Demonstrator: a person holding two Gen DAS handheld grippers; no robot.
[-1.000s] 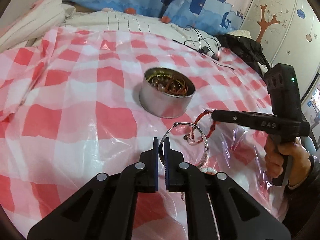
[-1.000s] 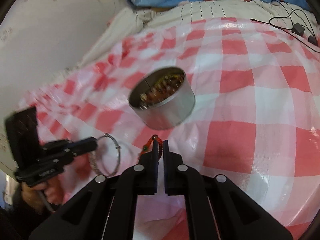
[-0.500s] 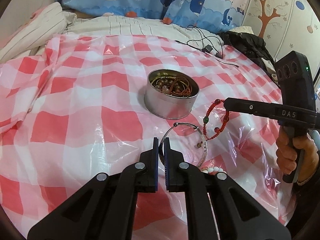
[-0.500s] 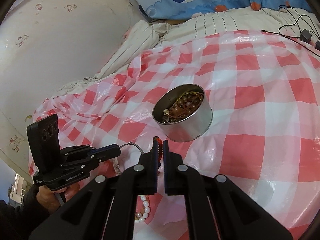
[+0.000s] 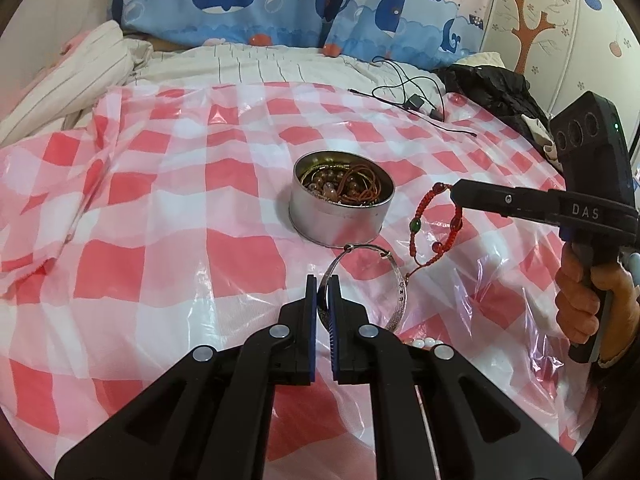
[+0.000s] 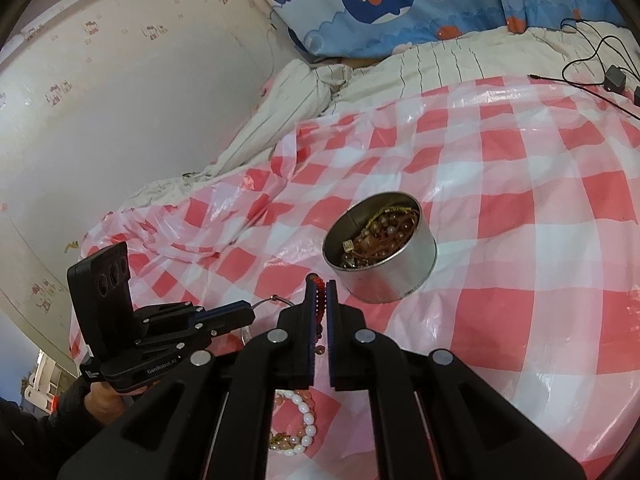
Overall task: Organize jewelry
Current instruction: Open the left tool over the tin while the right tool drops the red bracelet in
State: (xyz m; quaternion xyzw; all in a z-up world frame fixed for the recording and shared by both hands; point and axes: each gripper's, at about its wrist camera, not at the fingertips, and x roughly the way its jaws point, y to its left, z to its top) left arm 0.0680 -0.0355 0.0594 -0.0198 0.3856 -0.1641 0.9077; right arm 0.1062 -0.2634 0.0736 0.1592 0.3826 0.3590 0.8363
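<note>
A round silver tin (image 5: 340, 208) (image 6: 382, 258) with several beaded pieces inside sits on the red-checked plastic sheet (image 5: 160, 240). My left gripper (image 5: 323, 282) is shut on a silver bangle (image 5: 396, 280), held up just in front of the tin. My right gripper (image 6: 320, 286) (image 5: 456, 196) is shut on a red cord bracelet (image 5: 436, 224) with a green bead, which dangles to the right of the tin. A white pearl bracelet (image 6: 302, 420) lies on the sheet below the right gripper.
Striped bedding (image 5: 260, 64) and blue whale pillows (image 5: 280, 0) lie behind the sheet. A black charger cable (image 5: 412, 96) and a dark garment (image 5: 488, 88) are at the back right. A wall (image 6: 120, 100) runs along the left side.
Both hands have lifted their pieces clear of the sheet. The red bracelet now hangs free beside the tin, and the tin looks farther away in both views.
</note>
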